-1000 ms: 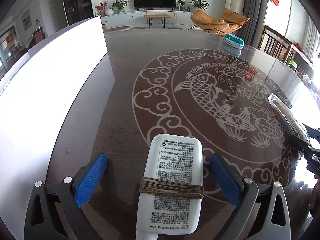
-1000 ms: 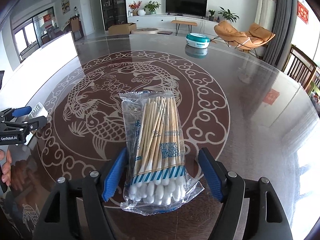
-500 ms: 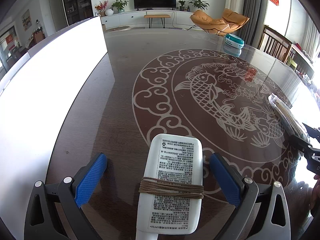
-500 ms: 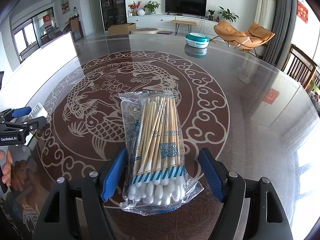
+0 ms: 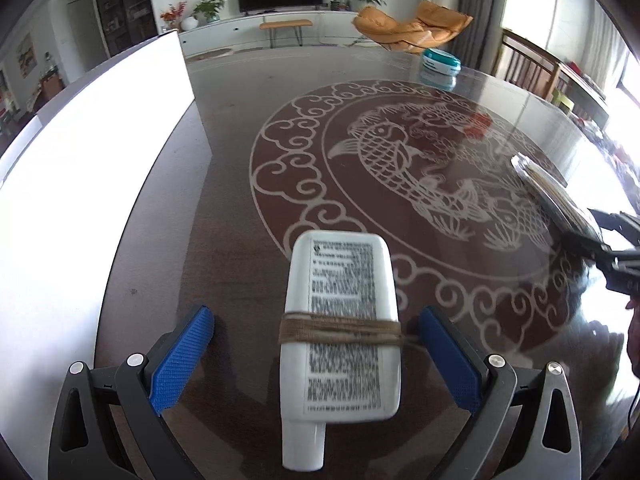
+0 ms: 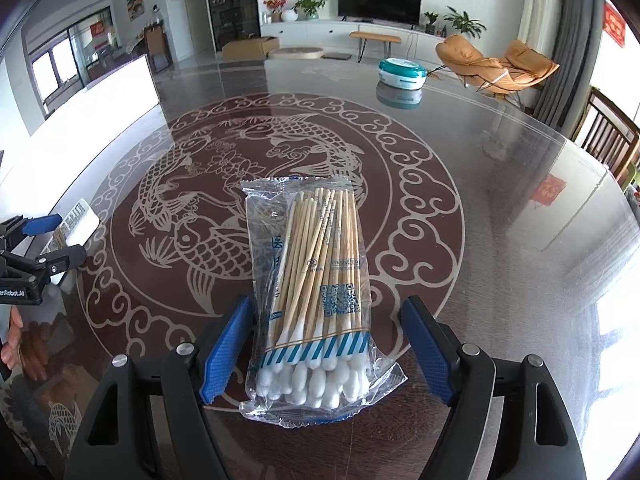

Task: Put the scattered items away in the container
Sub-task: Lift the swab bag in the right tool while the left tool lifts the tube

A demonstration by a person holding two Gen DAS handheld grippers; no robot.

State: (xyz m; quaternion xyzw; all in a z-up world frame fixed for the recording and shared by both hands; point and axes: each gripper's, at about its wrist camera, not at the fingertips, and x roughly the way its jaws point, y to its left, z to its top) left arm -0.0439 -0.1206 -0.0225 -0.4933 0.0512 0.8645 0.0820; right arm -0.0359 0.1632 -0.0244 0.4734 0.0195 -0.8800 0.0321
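Your right gripper: jaws spread and just now widening further, blue pads standing clear on either side of a clear bag of cotton swabs. The bag lies flat on the table between the pads, cotton tips toward you, wooden sticks pointing away; the left pad sits just beside the bag's edge, the right pad a little apart from it. Nothing is pinched.

Your left gripper: jaws spread wide, both blue pads well clear of a white tube lying between them. The tube's printed label faces up, its cap end points toward you, and a brown elastic band wraps its middle. Neither pad touches it.

Beyond the left gripper, to its left: a tall white panel, too washed out by glare to tell what it is.

Far ahead of both grippers: a teal and white round container near the table's far edge.

Table surface: dark, glossy, with a pale fish-and-cloud medallion under both items.

Each gripper appears at the edge of the other's view, with your fingers visible below the left one.
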